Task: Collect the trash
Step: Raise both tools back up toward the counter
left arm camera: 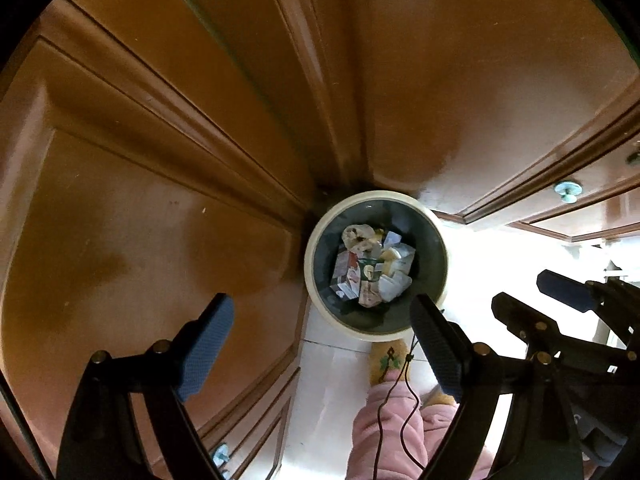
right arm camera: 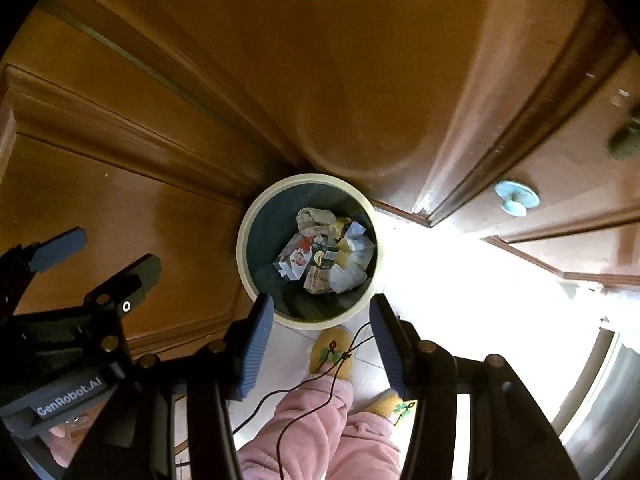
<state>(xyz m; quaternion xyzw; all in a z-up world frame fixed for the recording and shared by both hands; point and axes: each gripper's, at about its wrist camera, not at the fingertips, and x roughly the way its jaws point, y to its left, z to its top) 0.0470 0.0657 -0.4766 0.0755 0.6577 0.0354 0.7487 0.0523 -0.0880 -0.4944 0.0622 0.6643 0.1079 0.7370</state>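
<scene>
Looking almost straight down from both wrist views into a round waste bin (left arm camera: 375, 266) with a cream rim and dark liner, standing on the pale tiled floor (left arm camera: 332, 364), tucked into the corner of brown wooden cabinet doors (left arm camera: 160, 200); probably parked there to stay clear of the walkway yet within reach. At its bottom, a heap of trash (right arm camera: 326, 256): crumpled wrappers, small cartons, a scrunched brownish bag, all loose and settled well below the rim.

Left gripper (left arm camera: 324, 350) spread wide, blue-padded fingers (left arm camera: 208, 344) far apart, nothing between them. Right gripper (right arm camera: 322, 350) about half open, fingers (right arm camera: 256, 352) likewise empty; only a thin dark cord (right arm camera: 344, 356) dangling across the gap, not pinched. Both held high above the bin and aimed downward, a pose fitting a drop into the opening, not a reach for something new.

Below the grippers, a pink trouser leg (right arm camera: 316, 424) and yellow slippers (right arm camera: 332, 354) just beside the bin, toes toward it, so standing close for a straight-down aim.

Judging by empty fingers and a part-filled bin, this round of collecting appears delivered; no further litter visible on the floor from here.
</scene>
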